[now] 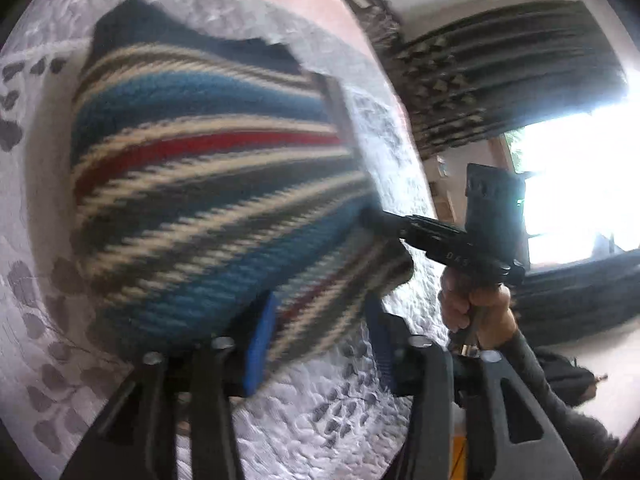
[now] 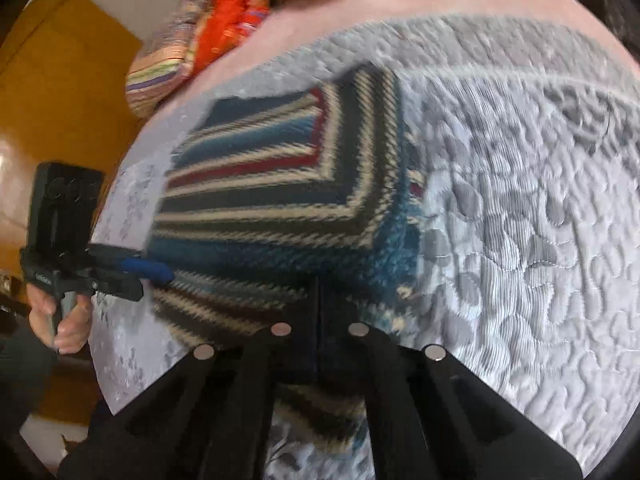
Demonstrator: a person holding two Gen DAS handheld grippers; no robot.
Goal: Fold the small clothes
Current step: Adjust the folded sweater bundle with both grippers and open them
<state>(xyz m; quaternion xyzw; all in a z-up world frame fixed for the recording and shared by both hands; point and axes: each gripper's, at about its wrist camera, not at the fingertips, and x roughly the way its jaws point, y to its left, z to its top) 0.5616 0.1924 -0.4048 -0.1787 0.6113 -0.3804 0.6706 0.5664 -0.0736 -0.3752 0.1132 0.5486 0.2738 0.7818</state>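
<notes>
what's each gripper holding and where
Both grip the sweater at its near hem: right gripper shut on it; left gripper at the other corner, fingers parted.

A home bedroom: the work surface was a bed with a quilted grey bedspread, folded blankets stacked nearby, patterned curtains framing a bright window.
</notes>
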